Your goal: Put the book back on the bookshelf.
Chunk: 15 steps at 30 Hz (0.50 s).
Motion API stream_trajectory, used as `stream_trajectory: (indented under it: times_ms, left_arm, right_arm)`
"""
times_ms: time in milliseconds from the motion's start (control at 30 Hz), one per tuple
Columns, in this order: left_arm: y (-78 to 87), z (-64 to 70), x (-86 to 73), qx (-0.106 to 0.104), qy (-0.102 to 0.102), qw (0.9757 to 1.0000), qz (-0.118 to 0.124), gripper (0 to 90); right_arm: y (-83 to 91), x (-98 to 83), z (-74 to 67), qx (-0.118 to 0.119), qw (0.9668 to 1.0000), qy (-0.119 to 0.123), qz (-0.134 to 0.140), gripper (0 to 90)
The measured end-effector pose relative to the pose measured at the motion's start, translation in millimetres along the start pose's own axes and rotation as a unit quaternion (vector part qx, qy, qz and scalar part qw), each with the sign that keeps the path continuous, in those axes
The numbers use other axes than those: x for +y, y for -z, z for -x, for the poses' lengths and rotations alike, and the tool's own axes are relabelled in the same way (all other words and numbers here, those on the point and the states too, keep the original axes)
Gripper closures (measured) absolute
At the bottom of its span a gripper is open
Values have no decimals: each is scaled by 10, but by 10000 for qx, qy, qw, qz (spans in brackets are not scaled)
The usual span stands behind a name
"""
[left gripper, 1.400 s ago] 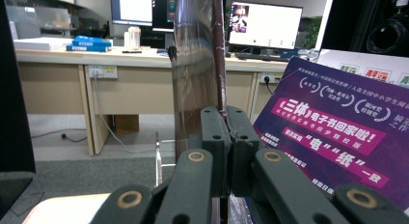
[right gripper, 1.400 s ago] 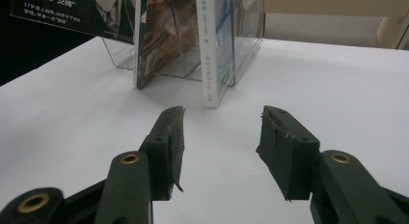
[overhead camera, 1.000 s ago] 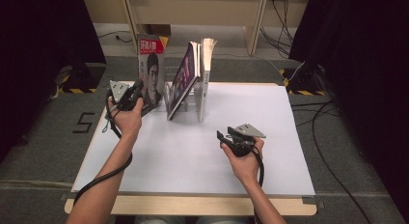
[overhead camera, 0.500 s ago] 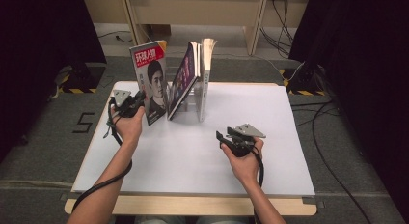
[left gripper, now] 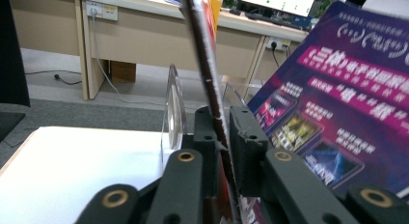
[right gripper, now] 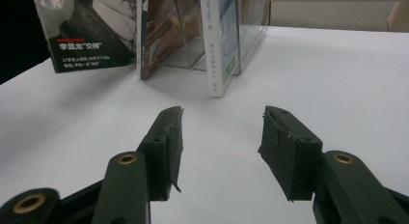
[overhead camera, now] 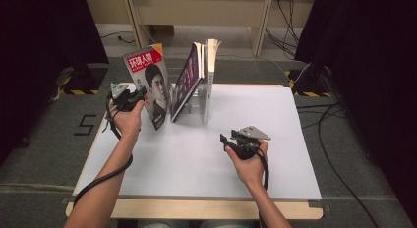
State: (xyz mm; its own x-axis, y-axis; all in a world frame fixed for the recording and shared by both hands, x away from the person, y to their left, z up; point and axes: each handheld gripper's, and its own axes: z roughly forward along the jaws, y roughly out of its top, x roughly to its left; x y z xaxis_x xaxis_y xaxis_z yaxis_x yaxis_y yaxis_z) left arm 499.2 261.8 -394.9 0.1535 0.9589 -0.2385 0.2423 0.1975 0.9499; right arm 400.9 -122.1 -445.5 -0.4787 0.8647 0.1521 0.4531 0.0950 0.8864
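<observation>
A magazine [overhead camera: 150, 85] with a red title and a portrait on its cover stands tilted at the table's back left, its lower corner by the tabletop. My left gripper [overhead camera: 140, 96] is shut on its left edge. In the left gripper view the pads [left gripper: 246, 137] pinch that thin edge [left gripper: 202, 55]; the jaws have just been easing open a little, with the magazine still between them. A purple magazine [overhead camera: 189, 80] leans in a clear rack [overhead camera: 196, 102] just right of it. My right gripper [overhead camera: 225, 139] hovers open and empty over the middle of the table, jaws [right gripper: 221, 137] wide apart.
A white book [overhead camera: 211, 75] stands upright at the rack's right side [right gripper: 222, 40]. The white tabletop [overhead camera: 196, 169] stretches wide in front of the rack. Desks, wall sockets and floor cables lie beyond the table's far edge.
The portrait magazine has come down and toward me, now more tilted, with my left gripper still on it. My right gripper has stayed where it was.
</observation>
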Motion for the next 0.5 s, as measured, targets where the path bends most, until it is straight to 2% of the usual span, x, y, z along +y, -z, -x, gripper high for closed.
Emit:
stream_trajectory:
  times_ms: [67, 200, 367, 500]
  left_arm:
    - [3, -13, 36, -65, 167, 9998, -1, 852]
    - [45, 60, 99, -183, -85, 9996, 179, 864]
    - [98, 169, 170, -190, -398, 9982, 415, 865]
    - [89, 195, 262, -172, -460, 9973, 554, 865]
  right_arm:
    - [2, -1, 4, -6, 10000, -1, -3, 497]
    - [1, -18, 22, -40, 10000, -15, -49, 500]
    - [-7, -59, 55, -59, 9999, -65, -100, 506]
    - [1, -71, 85, -62, 9999, -87, -90, 508]
